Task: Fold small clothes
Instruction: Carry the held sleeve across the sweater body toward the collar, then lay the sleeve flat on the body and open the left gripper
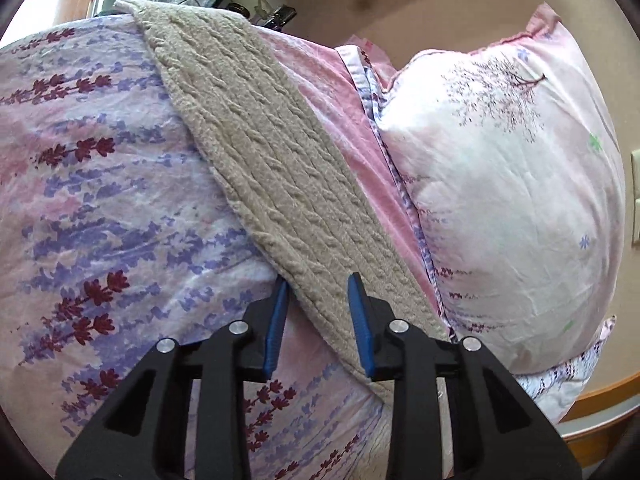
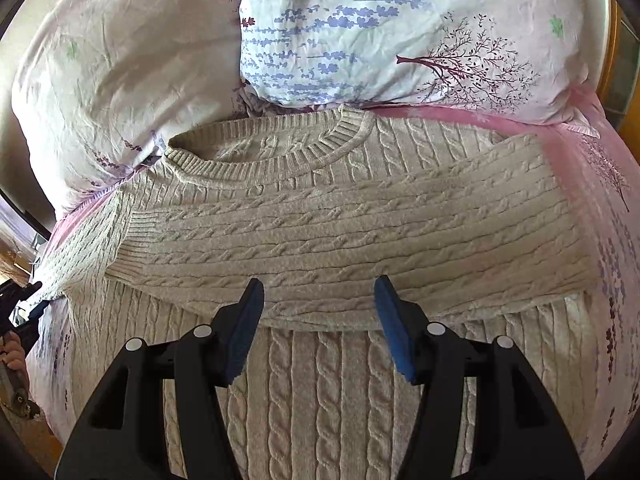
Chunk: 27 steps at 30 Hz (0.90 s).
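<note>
A beige cable-knit sweater (image 2: 340,236) lies flat on the bed, neck towards the pillows, with one sleeve (image 2: 360,248) folded across its chest. My right gripper (image 2: 319,300) is open and empty, just above the folded sleeve's lower edge. In the left wrist view a long beige knit part of the sweater (image 1: 256,148) runs diagonally across the bedspread. My left gripper (image 1: 318,300) is open with its fingers either side of that part's near edge, holding nothing. The left gripper also shows at the left edge of the right wrist view (image 2: 24,300).
The flowered purple and pink bedspread (image 1: 100,200) covers the bed. A large white pillow with a tree print (image 1: 512,184) lies beside the sweater, and two pillows (image 2: 360,32) sit beyond the neck. A wooden bed frame (image 1: 600,400) is at the lower right.
</note>
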{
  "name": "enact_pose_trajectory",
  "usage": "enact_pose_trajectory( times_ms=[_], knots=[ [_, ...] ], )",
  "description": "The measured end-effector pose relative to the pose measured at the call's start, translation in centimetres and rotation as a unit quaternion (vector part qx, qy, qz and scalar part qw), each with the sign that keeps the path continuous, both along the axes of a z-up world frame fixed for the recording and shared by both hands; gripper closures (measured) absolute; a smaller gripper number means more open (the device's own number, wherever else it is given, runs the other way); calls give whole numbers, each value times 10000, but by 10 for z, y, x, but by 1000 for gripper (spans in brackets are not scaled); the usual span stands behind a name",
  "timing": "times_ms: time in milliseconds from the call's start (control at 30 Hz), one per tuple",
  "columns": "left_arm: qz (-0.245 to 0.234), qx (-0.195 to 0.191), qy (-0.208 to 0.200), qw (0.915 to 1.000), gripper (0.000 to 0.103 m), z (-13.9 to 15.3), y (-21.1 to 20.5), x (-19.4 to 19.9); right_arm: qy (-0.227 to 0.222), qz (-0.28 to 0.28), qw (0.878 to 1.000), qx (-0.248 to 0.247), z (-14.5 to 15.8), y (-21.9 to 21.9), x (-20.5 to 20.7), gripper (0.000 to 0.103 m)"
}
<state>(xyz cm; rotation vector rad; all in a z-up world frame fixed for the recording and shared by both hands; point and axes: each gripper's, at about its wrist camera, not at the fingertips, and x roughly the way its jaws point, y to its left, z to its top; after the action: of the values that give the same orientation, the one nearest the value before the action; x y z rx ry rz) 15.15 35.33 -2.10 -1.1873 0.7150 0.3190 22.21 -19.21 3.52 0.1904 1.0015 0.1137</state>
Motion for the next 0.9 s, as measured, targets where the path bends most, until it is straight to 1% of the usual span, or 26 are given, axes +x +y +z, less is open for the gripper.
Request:
enact_pose_trajectory(
  times_ms=[67, 100, 133, 200, 267, 333, 400, 500, 600, 700, 733, 800, 833, 900],
  knots=[
    [117, 26, 44, 9999, 84, -1, 3, 1, 6, -15, 10000, 60, 0, -2, 0, 44],
    [156, 26, 53, 9999, 86, -1, 4, 2, 10, -20, 10000, 95, 1, -3, 0, 44],
    [189, -6, 37, 9998, 86, -2, 5, 3, 8, -20, 9999, 140, 2, -4, -1, 44],
    [222, -69, 14, 9997, 93, -3, 7, 4, -13, -23, 9998, 180, 4, -7, -3, 44],
    [221, -64, -72, 9997, 95, 1, 5, 5, -63, -16, 9998, 181, 7, -10, -5, 39],
    [147, 121, -269, 9995, 96, 14, -1, 7, -132, -33, 9997, 182, 11, -13, -7, 39],
    [-11, 272, -551, 9981, 96, 31, -12, 10, -189, -69, 9996, 179, 14, -17, -8, 38],
    [-492, 267, -1049, 9929, 96, 57, -42, 21, -231, -156, 9992, 288, 18, -25, -9, 38],
    [-1147, 319, -1474, 9819, 96, 83, -90, 36, -270, -243, 9987, 363, 21, -33, -10, 38],
    [-1898, 352, -1791, 9647, 96, 98, -151, 50, -295, -315, 9984, 370, 22, -41, -14, 38],
    [-2184, 367, -1863, 9572, 96, 99, -175, 56, -289, -337, 9983, 379, 21, -45, -15, 38],
    [-2710, 411, -1855, 9436, 96, 93, -221, 65, -263, -393, 9981, 386, 17, -51, -17, 38],
    [-2925, 455, -1760, 9388, 96, 85, -239, 72, -246, -420, 9980, 401, 16, -54, -18, 38],
    [-3378, 476, -1357, 9302, 95, 62, -277, 80, -192, -485, 9977, 438, 11, -60, -19, 38]
  ],
)
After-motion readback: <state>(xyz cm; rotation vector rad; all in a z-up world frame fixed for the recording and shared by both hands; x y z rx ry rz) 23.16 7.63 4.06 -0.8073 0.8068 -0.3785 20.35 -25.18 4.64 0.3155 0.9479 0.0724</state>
